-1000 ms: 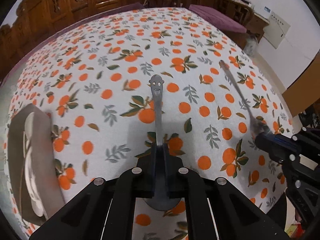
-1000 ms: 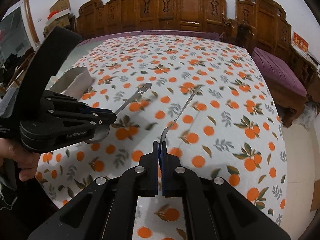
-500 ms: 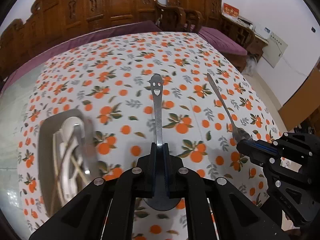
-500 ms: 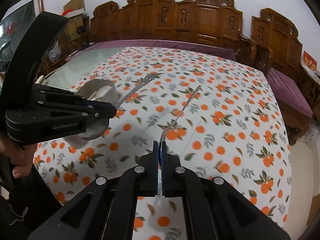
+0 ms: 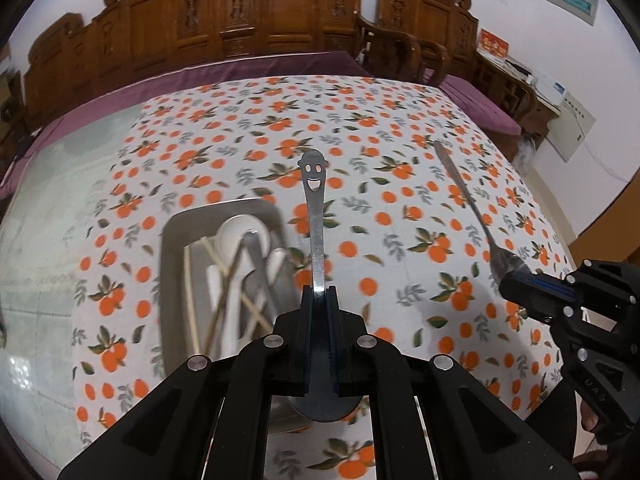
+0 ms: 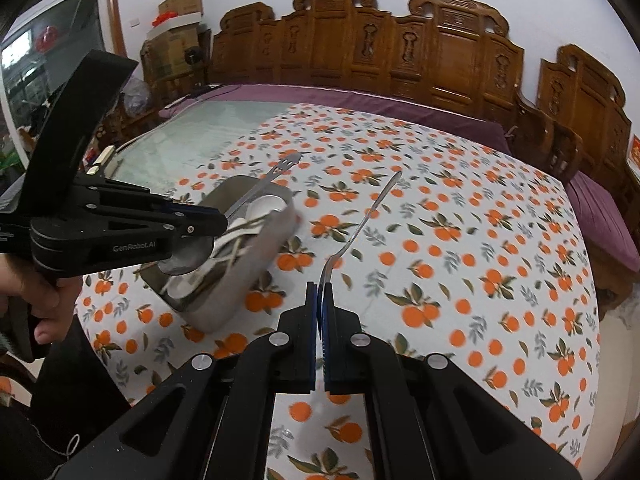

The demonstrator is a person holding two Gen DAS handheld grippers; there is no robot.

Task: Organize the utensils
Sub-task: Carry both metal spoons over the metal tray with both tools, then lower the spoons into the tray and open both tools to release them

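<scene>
My left gripper [image 5: 319, 294] is shut on a steel spoon [image 5: 315, 204] with a smiley-face handle that points forward above the table; its bowl hangs under the jaws. It also shows in the right wrist view [image 6: 208, 220], held over the tray. My right gripper [image 6: 320, 290] is shut on a steel fork [image 6: 362, 220], handle pointing forward; it shows at the right of the left wrist view [image 5: 508, 280]. A metal tray [image 5: 172, 240] holds white spoons, chopsticks and other utensils, to the left below the spoon, and shows in the right wrist view [image 6: 256, 276].
The table carries an orange-print cloth [image 5: 400, 184] and a bare glass strip [image 5: 48, 208] at the left. Carved wooden chairs [image 5: 260, 12] with purple cushions ring the far side. A hand [image 6: 40, 300] holds the left gripper.
Both grippers have moved left and back with their utensils. The tray has come from the left edge to just left of the spoon, and more of the far chairs shows.
</scene>
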